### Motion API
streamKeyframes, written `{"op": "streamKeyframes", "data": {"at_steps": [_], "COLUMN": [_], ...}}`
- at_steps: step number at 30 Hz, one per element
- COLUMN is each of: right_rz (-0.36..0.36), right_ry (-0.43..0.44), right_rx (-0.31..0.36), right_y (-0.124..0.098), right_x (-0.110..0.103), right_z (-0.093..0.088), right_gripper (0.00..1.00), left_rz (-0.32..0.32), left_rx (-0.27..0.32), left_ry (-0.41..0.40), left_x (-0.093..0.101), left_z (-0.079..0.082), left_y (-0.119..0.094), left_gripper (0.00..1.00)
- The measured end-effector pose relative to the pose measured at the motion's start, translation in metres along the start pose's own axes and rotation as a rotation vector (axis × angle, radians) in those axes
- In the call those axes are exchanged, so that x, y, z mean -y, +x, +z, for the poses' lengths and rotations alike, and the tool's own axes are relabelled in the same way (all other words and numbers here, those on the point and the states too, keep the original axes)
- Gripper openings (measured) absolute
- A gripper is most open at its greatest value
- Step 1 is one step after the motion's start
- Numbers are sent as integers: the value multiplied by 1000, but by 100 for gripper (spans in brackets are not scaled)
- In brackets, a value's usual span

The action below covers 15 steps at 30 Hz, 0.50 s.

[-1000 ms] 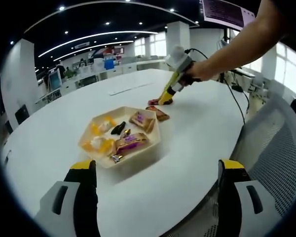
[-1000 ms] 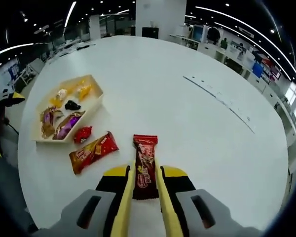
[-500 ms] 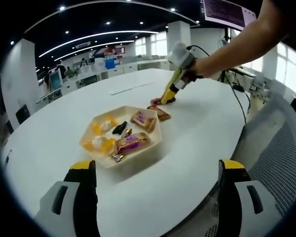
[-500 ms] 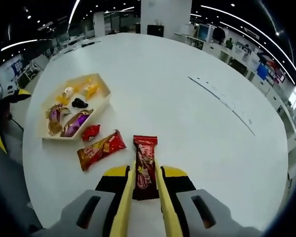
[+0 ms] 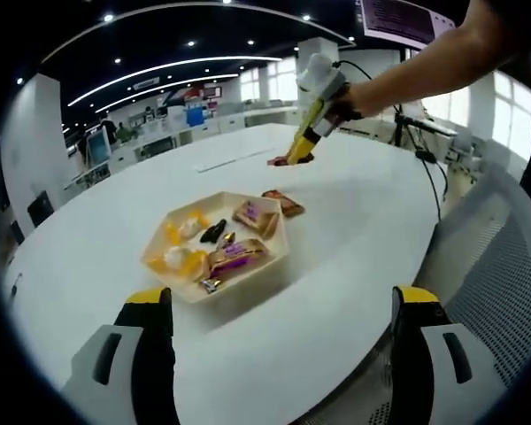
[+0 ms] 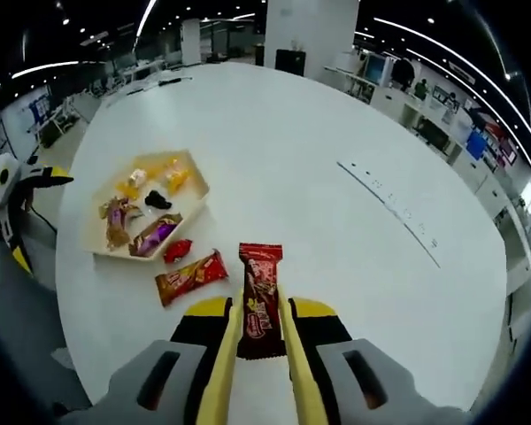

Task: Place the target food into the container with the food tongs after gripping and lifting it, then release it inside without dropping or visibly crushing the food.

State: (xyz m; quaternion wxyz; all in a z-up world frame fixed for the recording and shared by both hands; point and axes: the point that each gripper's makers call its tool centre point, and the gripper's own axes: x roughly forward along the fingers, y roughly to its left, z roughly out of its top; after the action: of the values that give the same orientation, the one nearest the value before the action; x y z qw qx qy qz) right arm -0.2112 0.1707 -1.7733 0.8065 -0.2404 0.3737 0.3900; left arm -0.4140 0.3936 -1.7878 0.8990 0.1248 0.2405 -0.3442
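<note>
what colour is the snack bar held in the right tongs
Dark red with a brighter red end and pale print; the snack bar shows best in the right gripper view, clamped between the right tongs.

The right gripper has its yellow-edged jaws rising from the bottom centre of its own view, closed on a red snack bar (clamped lengthwise). In the left gripper view it sits upper right, carried by a bare forearm. The left gripper stands with jaws wide apart.

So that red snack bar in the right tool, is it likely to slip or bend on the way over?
The red snack bar sticks out straight past the right tool, so it seems fairly stiff. Its glossy wrapper could slide. It is probably light, being thin.
</note>
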Motion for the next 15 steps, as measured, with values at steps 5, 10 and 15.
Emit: {"op": "streamKeyframes", "data": {"at_steps": [5,10,15], "right_rz": [6,13,35], "right_ry": [-26,-42,-74], "right_rx": [15,38,54], "right_y": [-17,-33,-50], "right_x": [0,1,-5], "right_z": [17,34,52], "right_gripper": [24,24,23], "left_rz": [0,-5,-1], "left_rx": [12,16,25], "left_ry": [-7,-6,-7], "left_x": [0,1,0], "left_z": [2,3,5], "left_y": [-1,-1,-2], "left_gripper": [99,99,99]}}
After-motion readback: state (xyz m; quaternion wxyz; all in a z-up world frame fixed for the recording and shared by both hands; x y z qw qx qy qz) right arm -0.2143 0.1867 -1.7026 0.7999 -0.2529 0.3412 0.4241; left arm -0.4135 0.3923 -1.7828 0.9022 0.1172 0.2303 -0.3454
